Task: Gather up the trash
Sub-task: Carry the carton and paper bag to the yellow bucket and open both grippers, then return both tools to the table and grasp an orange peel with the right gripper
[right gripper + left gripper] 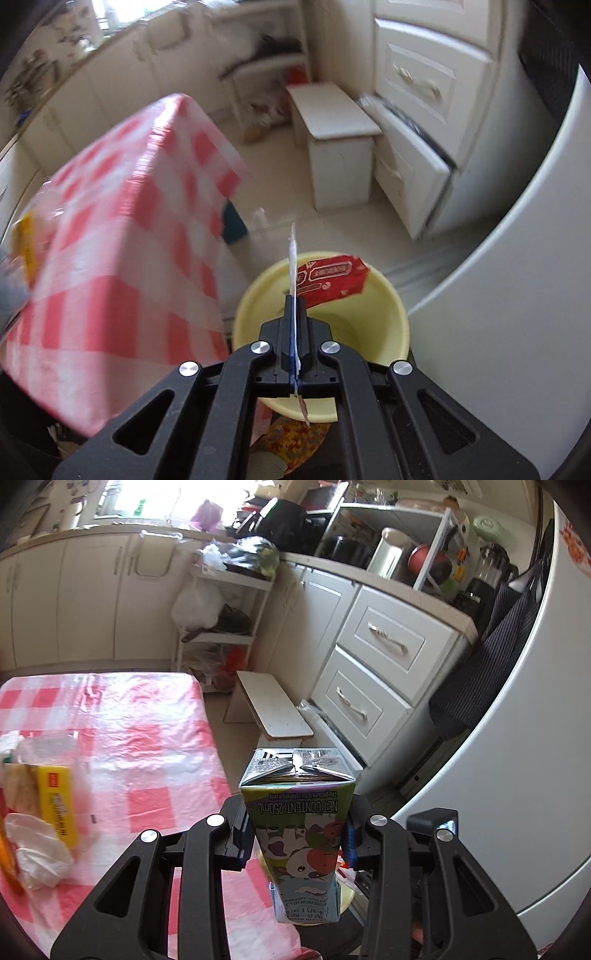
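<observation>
In the left wrist view, the left hand-held gripper (297, 834) is clamped on a small milk carton (301, 823), its two black fingers pressing the carton's sides. The carton is printed with cartoon cows and its text reads upside down; its folded silver end points away from the camera. It is held in the air just off the edge of a bench (155, 738) covered in a pink and white checked plastic cloth. On the bench, at the far left, lie a yellow packet (59, 805) and crumpled white plastic (37, 853). In the right wrist view, the right hand-held gripper (295, 325) is closed together on a thin red wrapper (328, 280), held above the open mouth of a pale yellow bin (391, 314) that stands on the floor beside the bench.
</observation>
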The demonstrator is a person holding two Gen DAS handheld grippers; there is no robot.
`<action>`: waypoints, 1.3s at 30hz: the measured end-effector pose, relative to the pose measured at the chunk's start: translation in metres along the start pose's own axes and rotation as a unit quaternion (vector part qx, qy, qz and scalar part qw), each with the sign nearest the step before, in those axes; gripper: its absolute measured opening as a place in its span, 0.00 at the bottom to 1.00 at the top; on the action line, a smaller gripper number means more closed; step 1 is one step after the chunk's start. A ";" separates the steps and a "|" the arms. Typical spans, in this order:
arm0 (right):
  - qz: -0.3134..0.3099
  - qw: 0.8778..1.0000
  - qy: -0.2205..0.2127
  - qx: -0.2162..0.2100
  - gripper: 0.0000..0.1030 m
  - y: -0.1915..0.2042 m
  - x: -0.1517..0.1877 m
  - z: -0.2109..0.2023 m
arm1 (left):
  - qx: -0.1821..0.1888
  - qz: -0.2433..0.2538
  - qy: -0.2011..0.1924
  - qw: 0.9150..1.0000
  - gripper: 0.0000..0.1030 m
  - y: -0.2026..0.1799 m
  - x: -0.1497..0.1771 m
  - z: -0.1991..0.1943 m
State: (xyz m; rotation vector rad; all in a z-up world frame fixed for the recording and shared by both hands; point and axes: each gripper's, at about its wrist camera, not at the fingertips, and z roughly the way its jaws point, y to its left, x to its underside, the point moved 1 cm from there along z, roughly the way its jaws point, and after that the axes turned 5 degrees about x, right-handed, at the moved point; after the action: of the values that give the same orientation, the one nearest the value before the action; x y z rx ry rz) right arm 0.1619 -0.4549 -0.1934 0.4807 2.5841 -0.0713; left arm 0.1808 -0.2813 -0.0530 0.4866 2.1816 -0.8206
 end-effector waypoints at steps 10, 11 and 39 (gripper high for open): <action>0.055 0.996 -0.075 -0.017 0.48 -0.022 -0.004 -0.048 | -0.011 -0.011 0.040 0.999 0.35 0.006 0.016 0.047; 0.061 0.993 -0.097 -0.020 0.51 -0.025 -0.002 -0.065 | -0.010 -0.010 0.044 0.999 0.34 0.005 0.018 0.051; -0.004 0.952 -0.296 -0.071 0.84 0.030 0.021 -0.158 | -0.124 0.027 0.007 0.992 0.84 0.027 0.024 -0.015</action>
State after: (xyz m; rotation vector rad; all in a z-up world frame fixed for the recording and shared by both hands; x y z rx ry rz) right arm 0.0806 -0.3978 -0.0656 0.3307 1.9844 -0.0262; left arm 0.1723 -0.2492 -0.0740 0.4253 2.2343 -0.5076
